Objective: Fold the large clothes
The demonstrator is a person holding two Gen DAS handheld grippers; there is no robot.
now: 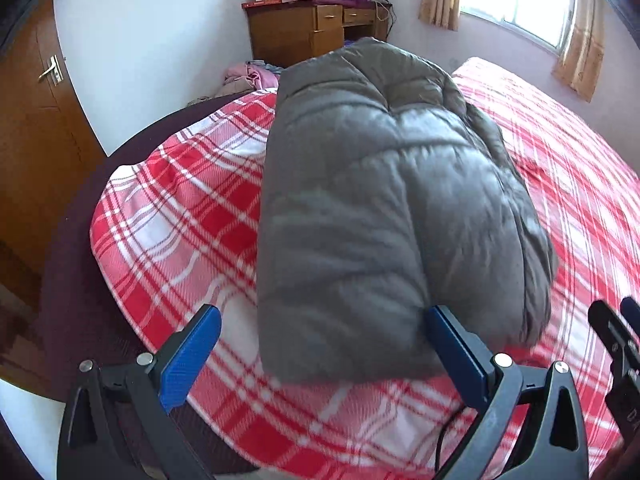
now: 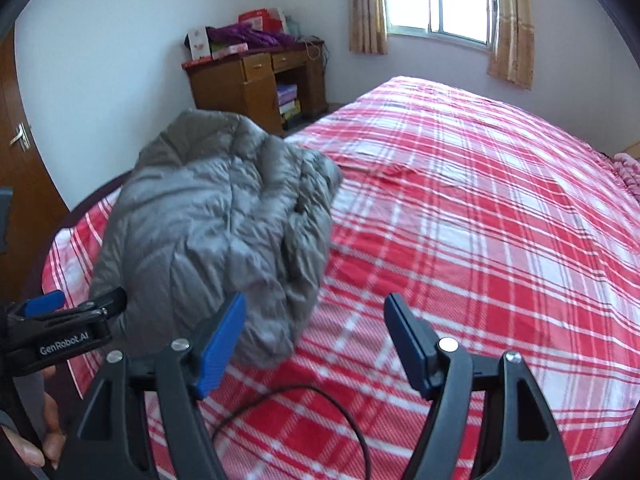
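A grey quilted puffer jacket (image 1: 384,208) lies folded into a thick bundle on the red and white plaid bed (image 1: 168,216). It also shows in the right wrist view (image 2: 212,224), left of centre. My left gripper (image 1: 322,334) is open, its blue pads on either side of the jacket's near edge, holding nothing. My right gripper (image 2: 316,328) is open and empty over the bed cover (image 2: 460,208), just right of the jacket. The right gripper's tip shows at the right edge of the left wrist view (image 1: 616,332).
A wooden desk (image 2: 256,84) piled with boxes and purple cloth stands against the far wall. A pile of pink clothes (image 1: 250,78) lies beyond the bed. A wooden door (image 1: 36,120) is at the left, a curtained window (image 2: 440,0) at the far right. A black cable (image 2: 296,400) hangs by my right gripper.
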